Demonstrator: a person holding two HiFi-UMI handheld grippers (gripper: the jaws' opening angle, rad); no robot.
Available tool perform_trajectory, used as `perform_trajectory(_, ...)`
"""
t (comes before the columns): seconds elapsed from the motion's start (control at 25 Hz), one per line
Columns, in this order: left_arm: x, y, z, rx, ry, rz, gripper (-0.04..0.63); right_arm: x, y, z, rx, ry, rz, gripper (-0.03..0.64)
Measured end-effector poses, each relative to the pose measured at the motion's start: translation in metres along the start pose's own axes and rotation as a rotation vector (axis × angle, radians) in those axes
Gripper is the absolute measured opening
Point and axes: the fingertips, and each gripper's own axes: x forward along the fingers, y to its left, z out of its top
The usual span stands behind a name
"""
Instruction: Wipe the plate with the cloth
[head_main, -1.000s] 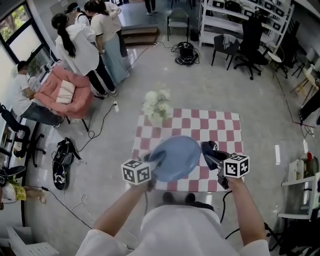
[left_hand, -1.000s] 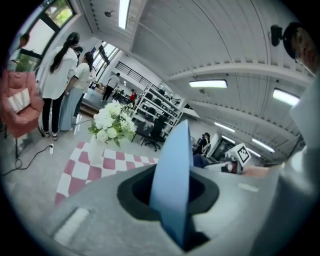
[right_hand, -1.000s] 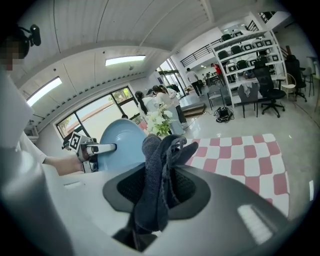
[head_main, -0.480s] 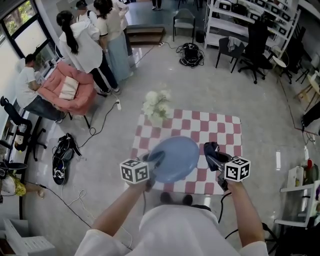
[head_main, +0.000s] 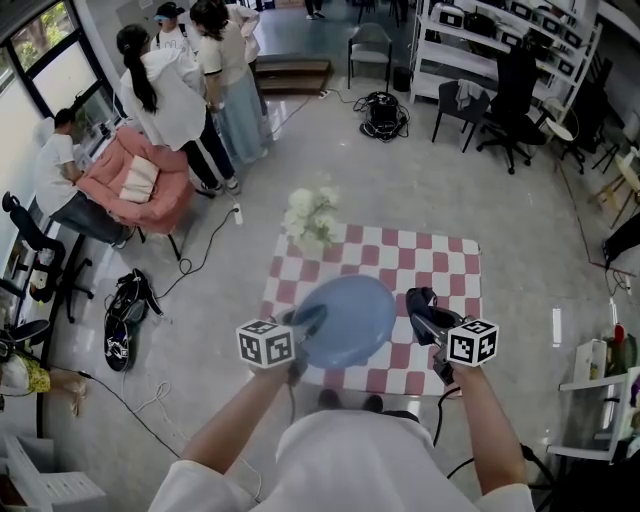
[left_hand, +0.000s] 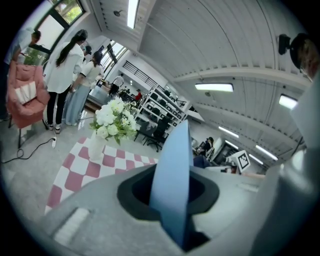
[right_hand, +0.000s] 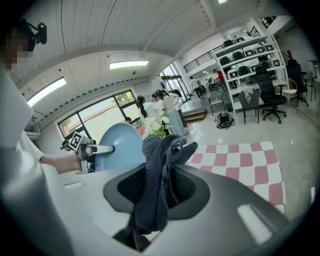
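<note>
Plate: blue, raised over checkered table, its rim wedged edge-on between the 2 jaws of left gripper, clamped tight. Cloth: dark, bunched, pinched in right gripper, poking past its fingertips, near plate, seemingly apart. Step, my read: approach. Next: press cloth onto plate face, sweep across.

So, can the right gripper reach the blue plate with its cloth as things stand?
Probably yes. The right gripper, shut on the dark cloth, sits beside the blue plate, which the left gripper holds by its rim, with only open air between them.
</note>
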Motion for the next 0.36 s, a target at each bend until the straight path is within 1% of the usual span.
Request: perform_trajectory(0.36, 0.0056, 0.0017, 0.0009, -0.007, -0.002, 0.003, 0.071, 0.0005, -0.0085, 0.0024, 0.003, -0.008, -0.001, 0.109)
